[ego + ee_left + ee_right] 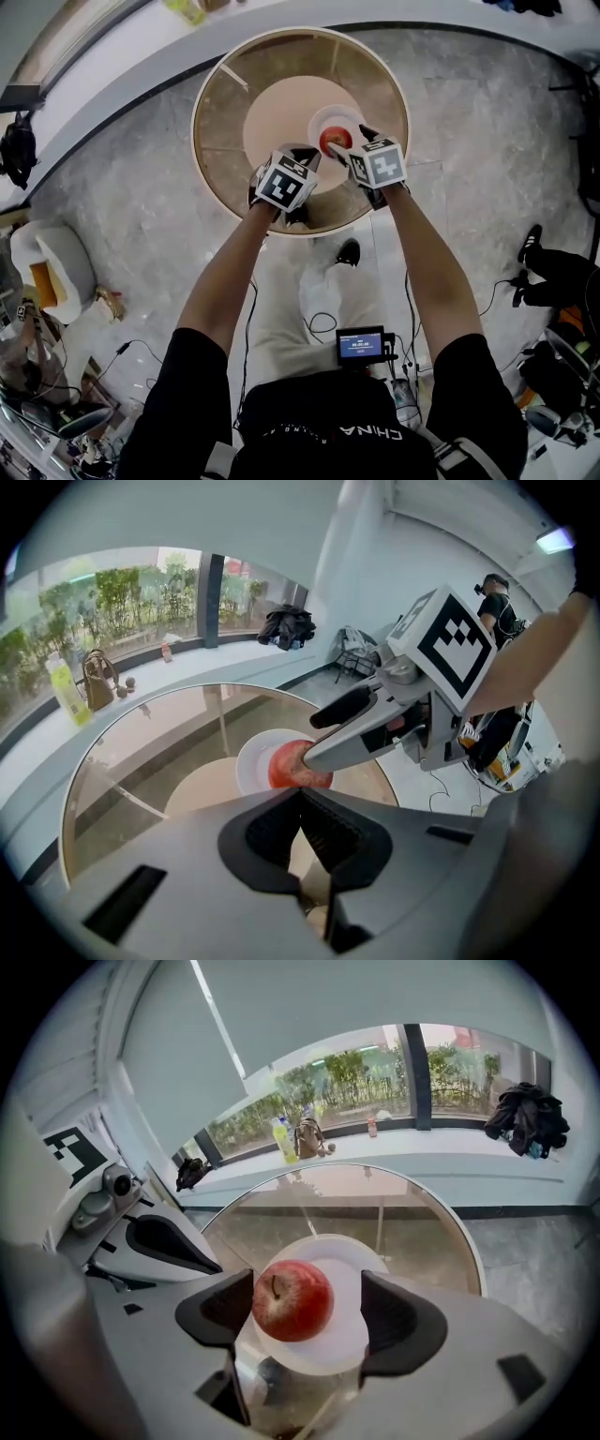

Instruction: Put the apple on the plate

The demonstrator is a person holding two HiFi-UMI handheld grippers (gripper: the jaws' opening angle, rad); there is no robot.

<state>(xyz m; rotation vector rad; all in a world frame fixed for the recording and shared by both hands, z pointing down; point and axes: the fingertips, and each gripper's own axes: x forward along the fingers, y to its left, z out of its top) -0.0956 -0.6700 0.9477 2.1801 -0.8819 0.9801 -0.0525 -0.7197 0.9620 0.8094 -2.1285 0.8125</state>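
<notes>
Apple [292,1299] is seen red and glossy, finely streaked with paler flecks, with a short dark stem standing in a shallow dimple at its top. It is found on the white plate [345,1340], between the jaws of the right gripper [307,1309]. These jaws are held apart: the jaw at 9 o'clock of the fruit is touching or almost touching its skin, while a clear gap of bare plate is left toward the jaw at 3 o'clock.

In the left gripper view, the jaws of the left gripper [302,822] are pressed together with nothing between them, and the apple is seen beyond them at 12 o'clock, partly covered by one finger of the right gripper.

From the head view, the plate is placed on the round glass desk [223,111], at about 1 o'clock from its middle. The left gripper is held at 7 o'clock of the fruit and the right at 4 o'clock.

Farther off, at 12 o'clock in the right gripper view, a yellow-green bottle [283,1138] and a brown bag [307,1136] are set on a window sill, with a dark jacket [525,1119] at 2 o'clock.
</notes>
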